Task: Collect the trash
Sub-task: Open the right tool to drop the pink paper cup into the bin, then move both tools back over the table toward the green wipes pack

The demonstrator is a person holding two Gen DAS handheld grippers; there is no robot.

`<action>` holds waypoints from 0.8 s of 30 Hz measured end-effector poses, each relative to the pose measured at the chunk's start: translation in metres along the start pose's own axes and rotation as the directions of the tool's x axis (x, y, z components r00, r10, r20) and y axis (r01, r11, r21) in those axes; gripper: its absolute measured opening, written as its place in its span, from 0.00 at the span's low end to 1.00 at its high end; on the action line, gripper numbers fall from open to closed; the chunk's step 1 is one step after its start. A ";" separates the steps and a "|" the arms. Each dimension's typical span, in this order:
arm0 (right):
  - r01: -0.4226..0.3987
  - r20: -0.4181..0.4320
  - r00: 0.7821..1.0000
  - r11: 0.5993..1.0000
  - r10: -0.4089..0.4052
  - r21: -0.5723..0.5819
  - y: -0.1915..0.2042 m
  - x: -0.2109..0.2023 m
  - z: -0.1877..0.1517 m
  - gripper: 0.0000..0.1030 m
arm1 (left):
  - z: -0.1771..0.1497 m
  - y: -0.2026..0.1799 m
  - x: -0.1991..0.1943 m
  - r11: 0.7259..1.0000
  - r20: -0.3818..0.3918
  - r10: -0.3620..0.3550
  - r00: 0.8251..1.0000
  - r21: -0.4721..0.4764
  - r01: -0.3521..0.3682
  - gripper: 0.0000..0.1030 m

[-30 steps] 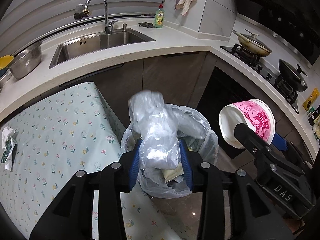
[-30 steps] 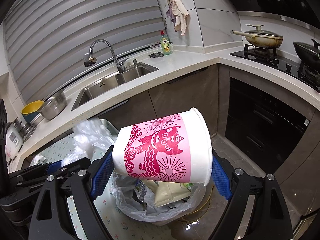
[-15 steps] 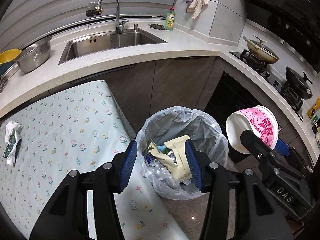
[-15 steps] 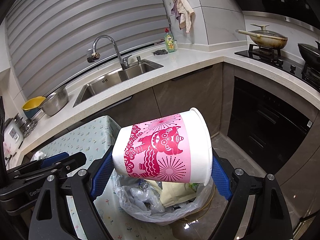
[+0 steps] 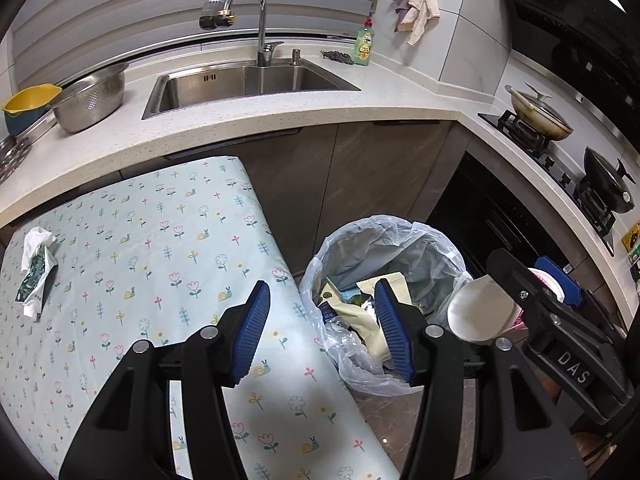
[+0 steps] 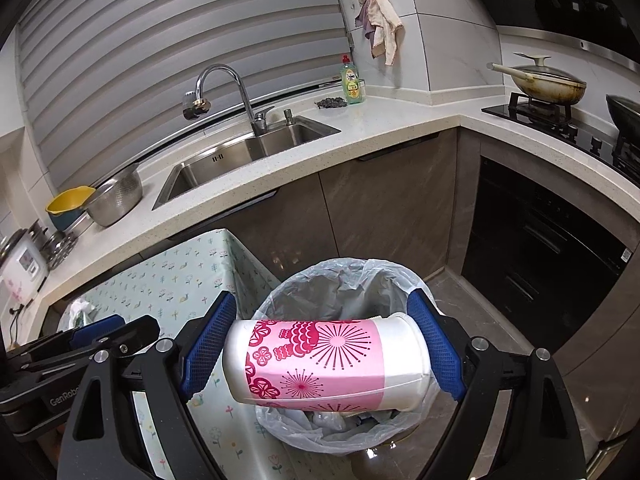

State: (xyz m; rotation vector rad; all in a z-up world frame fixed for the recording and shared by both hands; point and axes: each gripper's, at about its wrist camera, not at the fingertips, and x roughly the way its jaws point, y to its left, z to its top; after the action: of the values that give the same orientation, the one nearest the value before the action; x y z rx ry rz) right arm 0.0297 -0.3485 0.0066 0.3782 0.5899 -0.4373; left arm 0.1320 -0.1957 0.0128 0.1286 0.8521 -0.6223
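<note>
Paper cup [image 6: 324, 364] clamped sideways in right gripper [image 6: 324, 354] – above bin [image 6: 340, 280].

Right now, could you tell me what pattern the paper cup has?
The paper cup is white with a pink band of red starbursts and flowers, clearest in the right wrist view.

Floral-clothed table [image 5: 168, 248] bearing a crumpled wrapper [image 5: 35, 276] near its far left edge; beside the table's right edge, a lined bin [image 5: 400, 240] of trash stands on the floor [image 5: 400, 420].

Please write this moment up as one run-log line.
left gripper: empty, fingers opening | right gripper: holds pink cup sideways over lined bin | wrapper: on table
</note>
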 end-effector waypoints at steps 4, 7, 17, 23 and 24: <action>0.000 0.001 1.000 1.000 0.000 -0.014 0.007 0.000 0.001 0.82 | -0.001 0.008 -0.003 1.000 0.006 0.005 1.000 -0.015 -0.005 0.54; 0.001 0.004 1.000 1.000 -0.001 -0.021 0.012 -0.001 0.002 0.82 | -0.002 0.014 -0.006 1.000 0.009 0.010 1.000 -0.024 -0.010 0.55; 0.015 0.019 1.000 1.000 -0.015 -0.014 0.020 -0.004 0.006 0.82 | -0.006 0.044 -0.019 0.998 0.026 0.030 0.999 -0.063 -0.029 0.56; -0.004 0.026 1.000 0.998 0.006 -0.055 0.044 -0.011 0.005 0.82 | -0.008 0.068 -0.024 0.993 0.026 0.044 0.999 -0.108 -0.041 0.57; -0.012 0.026 1.000 0.998 0.013 -0.059 0.049 -0.012 0.005 0.82 | -0.010 0.072 -0.025 0.993 0.027 0.047 0.999 -0.113 -0.043 0.57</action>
State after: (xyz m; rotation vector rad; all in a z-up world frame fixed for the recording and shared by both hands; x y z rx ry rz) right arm 0.0475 -0.3056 0.0278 0.3195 0.5730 -0.4115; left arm 0.1536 -0.1222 0.0150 0.0358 0.8512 -0.5313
